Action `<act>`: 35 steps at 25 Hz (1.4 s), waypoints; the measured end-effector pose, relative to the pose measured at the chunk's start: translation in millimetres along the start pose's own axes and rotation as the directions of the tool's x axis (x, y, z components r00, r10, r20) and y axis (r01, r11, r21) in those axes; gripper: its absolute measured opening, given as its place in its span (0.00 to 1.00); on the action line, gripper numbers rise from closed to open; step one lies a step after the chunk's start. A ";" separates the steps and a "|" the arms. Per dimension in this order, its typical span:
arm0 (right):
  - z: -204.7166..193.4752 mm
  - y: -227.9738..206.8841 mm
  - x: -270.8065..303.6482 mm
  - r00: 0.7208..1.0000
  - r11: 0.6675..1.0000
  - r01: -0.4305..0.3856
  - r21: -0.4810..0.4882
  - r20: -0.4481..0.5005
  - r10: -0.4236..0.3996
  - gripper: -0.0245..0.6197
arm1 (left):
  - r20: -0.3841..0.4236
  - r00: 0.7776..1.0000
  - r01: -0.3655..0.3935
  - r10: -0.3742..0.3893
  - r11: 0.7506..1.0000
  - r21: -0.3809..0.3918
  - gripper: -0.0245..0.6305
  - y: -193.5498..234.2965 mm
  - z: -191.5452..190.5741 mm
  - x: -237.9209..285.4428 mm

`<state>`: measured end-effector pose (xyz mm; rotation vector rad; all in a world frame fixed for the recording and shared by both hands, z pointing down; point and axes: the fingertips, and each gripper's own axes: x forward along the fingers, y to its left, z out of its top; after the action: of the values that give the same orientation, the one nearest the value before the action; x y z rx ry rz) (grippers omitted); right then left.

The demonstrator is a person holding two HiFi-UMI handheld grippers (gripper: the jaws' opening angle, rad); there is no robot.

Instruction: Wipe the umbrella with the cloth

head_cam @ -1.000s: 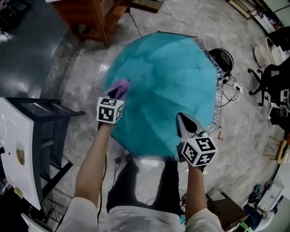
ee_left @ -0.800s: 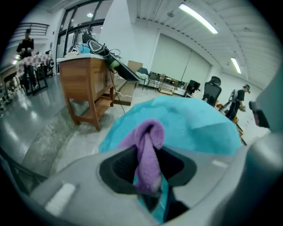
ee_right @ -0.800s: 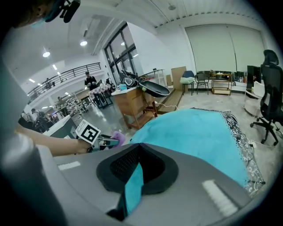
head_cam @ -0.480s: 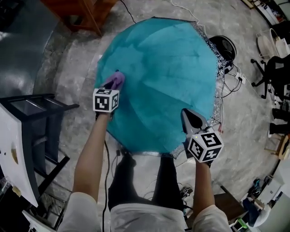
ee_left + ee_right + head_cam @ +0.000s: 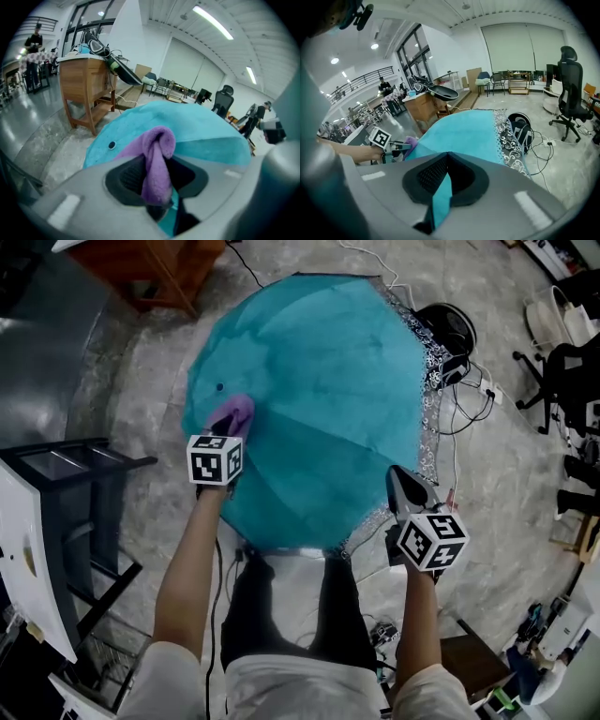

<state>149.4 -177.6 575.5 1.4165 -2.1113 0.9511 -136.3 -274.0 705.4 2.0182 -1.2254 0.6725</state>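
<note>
Purple cloth, pinched by left gripper, has neared the left edge of the umbrella; right gripper, clamped on its rim, turned it: wiping proceeds.

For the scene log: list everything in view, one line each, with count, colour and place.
umbrella: one, teal with black-and-white patterned trim, open, centre
cloth: one, purple, on the umbrella's left side
wooden table: one, brown, upper left
frame stand: one, dark, left
panel: one, white, far left
round object: one, black, on the floor by the umbrella's upper right edge; I cannot tell what it is
cables: several, black and white, on the floor to the right
office chair: at least one, black, far right
left gripper: shut on the cloth
right gripper: shut on the umbrella's near edge
forearms: two, bare, bottom
</note>
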 end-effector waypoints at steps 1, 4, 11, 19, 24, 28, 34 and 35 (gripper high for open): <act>-0.1 -4.2 -4.5 1.000 1.000 0.001 0.000 0.002 -0.001 0.05 | 0.007 1.000 -0.002 0.001 1.000 0.005 0.23 -8.1 1.4 -0.5; -1.4 -16.7 -19.5 1.000 1.000 0.006 -0.003 0.009 -0.006 0.05 | 0.028 1.000 -0.007 0.007 1.000 0.003 0.23 -28.3 6.0 -4.0; -9.8 -39.4 -60.3 1.000 0.999 0.018 -0.040 0.015 -0.018 0.05 | 0.050 0.999 0.010 -0.010 1.000 -0.004 0.23 -80.7 12.7 -15.5; -7.4 -82.9 -120.3 0.999 0.999 0.028 -0.032 0.047 -0.027 0.05 | 0.043 0.996 0.074 -0.077 0.996 0.052 0.23 -194.7 10.4 -14.2; -12.6 -116.4 -153.4 0.996 0.998 0.067 0.007 0.064 -0.067 0.05 | 0.002 0.990 0.143 -0.144 0.986 0.086 0.23 -267.6 2.3 -2.7; -21.6 -133.4 -171.5 0.993 0.996 0.093 0.000 0.072 -0.093 0.05 | -0.028 0.978 0.207 -0.205 0.972 0.109 0.23 -321.0 -13.1 9.7; -29.5 -161.0 -196.5 0.988 0.991 0.130 0.023 0.084 -0.131 0.05 | -0.071 0.955 0.294 -0.288 0.948 0.120 0.23 -396.4 -33.2 24.7; -31.4 -164.7 -200.3 0.987 0.990 0.137 0.031 0.086 -0.139 0.05 | -0.081 0.950 0.310 -0.302 0.943 0.124 0.23 -408.2 -37.4 27.4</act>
<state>378.3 -68.7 512.3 1.6216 -2.0389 0.8784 240.2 -125.3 635.3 2.2209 -0.8228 0.6723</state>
